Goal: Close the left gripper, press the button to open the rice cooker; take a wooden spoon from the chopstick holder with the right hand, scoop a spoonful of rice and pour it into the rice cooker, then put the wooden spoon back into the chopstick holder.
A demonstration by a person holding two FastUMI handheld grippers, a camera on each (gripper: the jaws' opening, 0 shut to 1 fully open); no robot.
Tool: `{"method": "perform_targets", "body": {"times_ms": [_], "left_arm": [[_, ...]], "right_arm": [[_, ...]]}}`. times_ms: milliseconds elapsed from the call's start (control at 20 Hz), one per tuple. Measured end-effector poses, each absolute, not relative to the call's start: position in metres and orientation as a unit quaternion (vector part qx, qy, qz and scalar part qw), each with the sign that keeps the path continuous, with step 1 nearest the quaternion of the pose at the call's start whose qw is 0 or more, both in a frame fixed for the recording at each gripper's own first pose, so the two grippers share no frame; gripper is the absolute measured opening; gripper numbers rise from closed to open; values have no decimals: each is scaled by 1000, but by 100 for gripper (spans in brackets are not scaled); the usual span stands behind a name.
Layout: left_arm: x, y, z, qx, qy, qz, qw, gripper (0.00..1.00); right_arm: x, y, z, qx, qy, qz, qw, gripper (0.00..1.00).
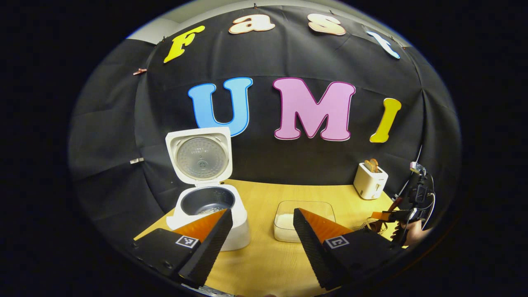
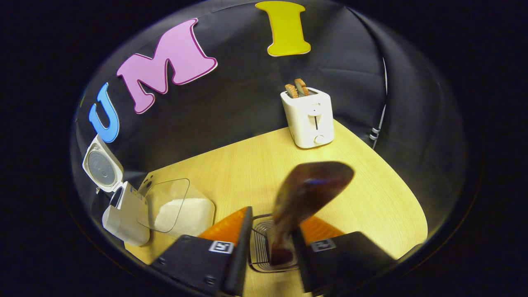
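The white rice cooker [image 1: 239,231] stands at the left with its lid [image 1: 201,156] raised and some rice in the dark pot [image 1: 206,201]. My left gripper [image 1: 263,211] is open and holds nothing, between the cooker and the clear rice container [image 1: 303,206]. In the right gripper view the wooden spoon [image 2: 307,187] stands bowl up, its handle down in the wire chopstick holder [image 2: 260,247]. My right gripper [image 2: 274,225] is open around the handle, with a gap on the left side. The left gripper view has that gripper [image 1: 396,215] at the far right, held by a hand.
A white toaster [image 1: 370,179] [image 2: 309,117] with bread in it stands at the back right of the wooden table [image 2: 371,198]. The rice container [image 2: 181,212] and the cooker [image 2: 123,216] lie left of the chopstick holder. A cable [image 2: 377,128] hangs at the right wall.
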State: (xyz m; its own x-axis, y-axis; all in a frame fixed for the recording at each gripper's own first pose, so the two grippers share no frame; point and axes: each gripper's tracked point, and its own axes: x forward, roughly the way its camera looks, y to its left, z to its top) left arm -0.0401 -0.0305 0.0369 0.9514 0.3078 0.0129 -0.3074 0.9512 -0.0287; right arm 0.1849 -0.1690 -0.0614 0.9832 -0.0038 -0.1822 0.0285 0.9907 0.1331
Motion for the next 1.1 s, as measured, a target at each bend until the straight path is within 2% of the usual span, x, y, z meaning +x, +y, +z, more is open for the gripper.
{"method": "perform_targets", "body": {"times_ms": [100,200,750,1100], "left_arm": [[-41,-23,43,-15,-15,154,988,95],[-44,-13,45,-18,-14,157,987,95],[-31,65,85,-57,-37,127,990,96],[-12,159,133,-47,-71,157,984,95]], "right_arm": [[175,-171,-55,64,83,-16,994,89],[166,-178,-55,64,87,-30,994,100],[106,-185,-35,75,65,-112,989,98],[56,-153,-17,63,37,-133,988,98]]}}
